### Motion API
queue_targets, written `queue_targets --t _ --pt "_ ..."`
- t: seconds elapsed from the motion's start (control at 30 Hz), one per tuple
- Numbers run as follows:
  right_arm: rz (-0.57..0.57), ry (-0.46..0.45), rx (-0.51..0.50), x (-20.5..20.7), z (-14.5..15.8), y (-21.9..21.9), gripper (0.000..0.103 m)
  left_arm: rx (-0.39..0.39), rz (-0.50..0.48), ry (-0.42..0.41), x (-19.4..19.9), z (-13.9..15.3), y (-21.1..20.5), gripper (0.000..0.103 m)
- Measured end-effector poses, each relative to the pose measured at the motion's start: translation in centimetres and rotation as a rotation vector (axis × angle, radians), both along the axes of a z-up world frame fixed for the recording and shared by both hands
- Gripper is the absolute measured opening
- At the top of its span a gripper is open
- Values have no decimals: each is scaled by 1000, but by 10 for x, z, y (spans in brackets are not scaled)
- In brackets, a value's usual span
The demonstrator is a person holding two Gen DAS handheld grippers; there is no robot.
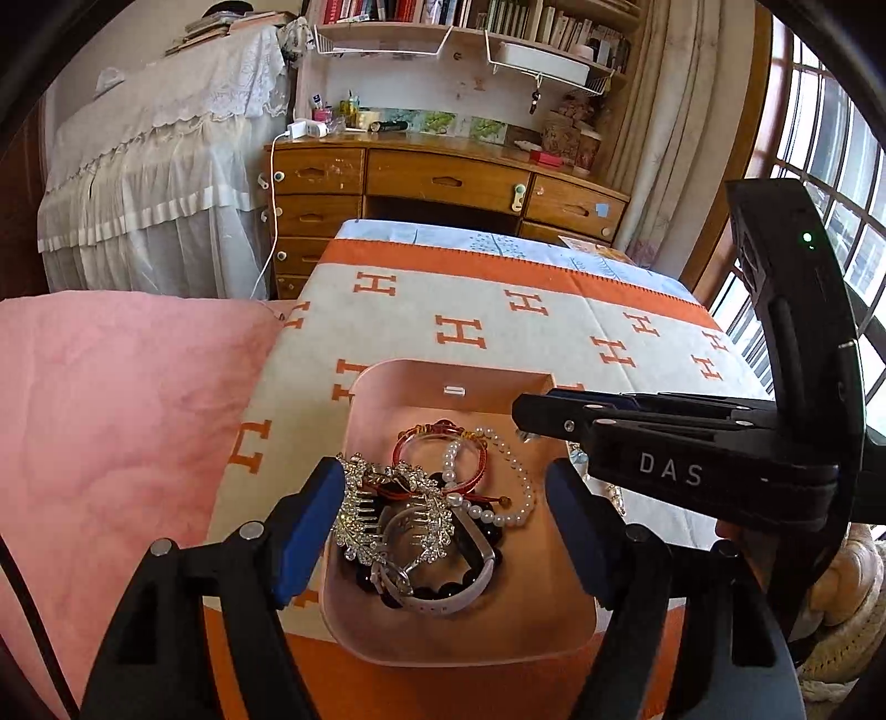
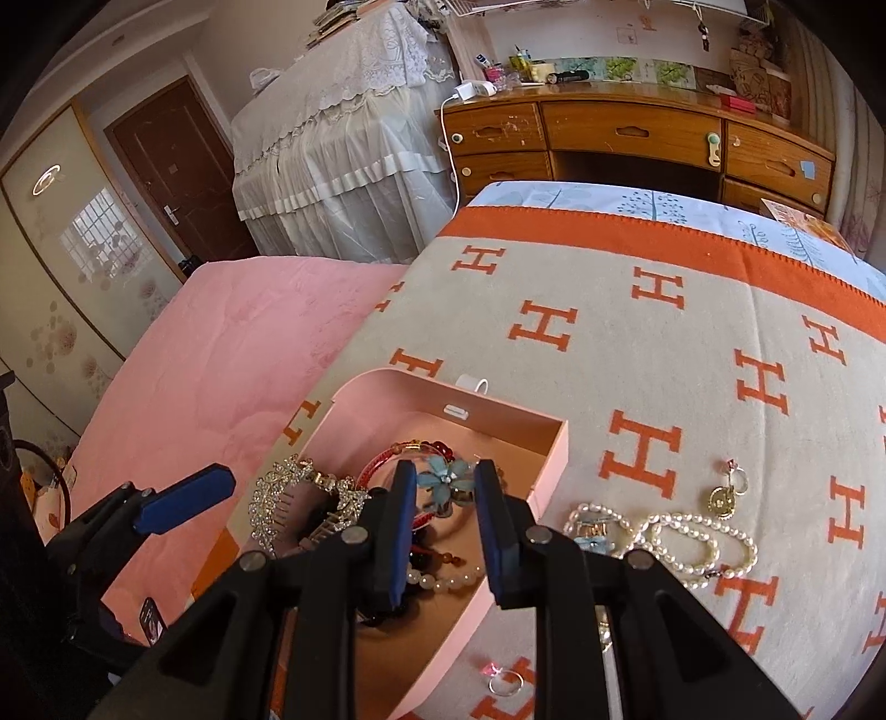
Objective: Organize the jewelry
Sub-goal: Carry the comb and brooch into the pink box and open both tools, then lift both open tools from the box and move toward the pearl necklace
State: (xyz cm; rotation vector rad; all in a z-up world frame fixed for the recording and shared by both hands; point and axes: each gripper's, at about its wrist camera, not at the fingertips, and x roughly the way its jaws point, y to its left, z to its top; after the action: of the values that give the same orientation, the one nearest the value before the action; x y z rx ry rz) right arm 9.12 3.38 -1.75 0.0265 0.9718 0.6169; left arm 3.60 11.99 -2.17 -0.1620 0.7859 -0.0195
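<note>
Both wrist views, close above pink box (image 1: 387, 382)

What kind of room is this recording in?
Most likely a bedroom in a home. A bed under an orange-and-cream H-patterned blanket and a pink quilt, a wooden desk with drawers with bookshelves above it, and a lace-draped piece of furniture beside it.

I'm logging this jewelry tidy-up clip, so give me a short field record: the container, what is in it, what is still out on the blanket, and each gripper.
container: pink box, open, on the H-pattern blanket
in box: rhinestone hair comb, red bangle, white watch, dark beads
on blanket: pearl necklace, ring, pendant
left gripper: open, above the box
right gripper: shut on blue flower piece, over the box
</note>
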Motion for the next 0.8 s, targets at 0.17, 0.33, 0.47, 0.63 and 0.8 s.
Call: queue_targets --t 0.17,0.33,0.47,0.63,0.8 --pt "-27 -29 15 -10 9 -8 22 -3 -5 -18 -7 7 -3 73" --pt "-35 -41 24 -21 14 -17 22 11 -13 -30 -10 13 -11 73" --pt "-46 -40 37 -27 16 -28 22 37 -20 -41 -12 16 -22 73" --pt "-65 -57 49 -32 21 -44 22 62 -24 -54 -15 22 -34 74" --pt "-88 -72 62 -35 24 -61 22 77 -30 -63 -18 27 -48 76"
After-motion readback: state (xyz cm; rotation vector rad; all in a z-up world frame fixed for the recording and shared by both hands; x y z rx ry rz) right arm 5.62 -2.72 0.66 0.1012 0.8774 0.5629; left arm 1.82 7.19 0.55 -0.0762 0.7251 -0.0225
